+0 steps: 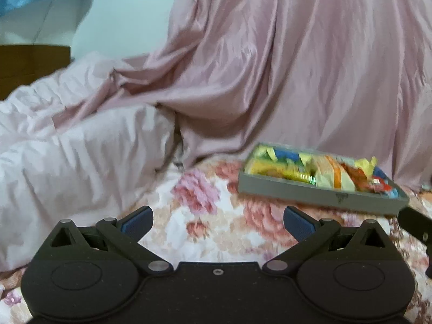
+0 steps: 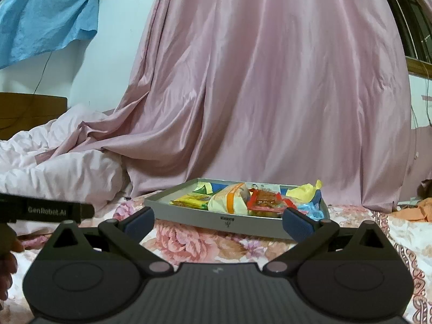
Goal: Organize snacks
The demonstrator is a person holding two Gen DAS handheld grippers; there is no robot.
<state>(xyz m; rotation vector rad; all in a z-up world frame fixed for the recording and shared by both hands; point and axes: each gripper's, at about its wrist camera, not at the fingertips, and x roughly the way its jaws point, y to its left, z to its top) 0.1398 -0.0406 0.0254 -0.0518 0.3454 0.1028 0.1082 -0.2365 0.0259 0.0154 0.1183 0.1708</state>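
Observation:
A shallow grey tray [image 2: 189, 217] full of wrapped snacks lies on a floral bedspread [image 2: 178, 240]. Inside it I see a yellow packet [image 2: 190, 201], a cream bag with an orange stripe [image 2: 232, 198], a red packet [image 2: 266, 201] and a pale yellow wrapper [image 2: 305, 190]. My right gripper [image 2: 218, 221] is open just in front of the tray's near wall, nothing between its fingers. In the left wrist view the tray [image 1: 310, 195] sits ahead to the right, blurred. My left gripper [image 1: 218, 220] is open over the bedspread [image 1: 216, 226], left of the tray and empty.
A pink satin curtain [image 2: 256, 94] hangs behind the tray and spills onto the bed. A crumpled white duvet [image 1: 67, 162] is heaped at the left. A wooden headboard [image 2: 29, 110], a blue cloth [image 2: 46, 19] on the wall and an orange cloth [image 2: 415, 210] are around.

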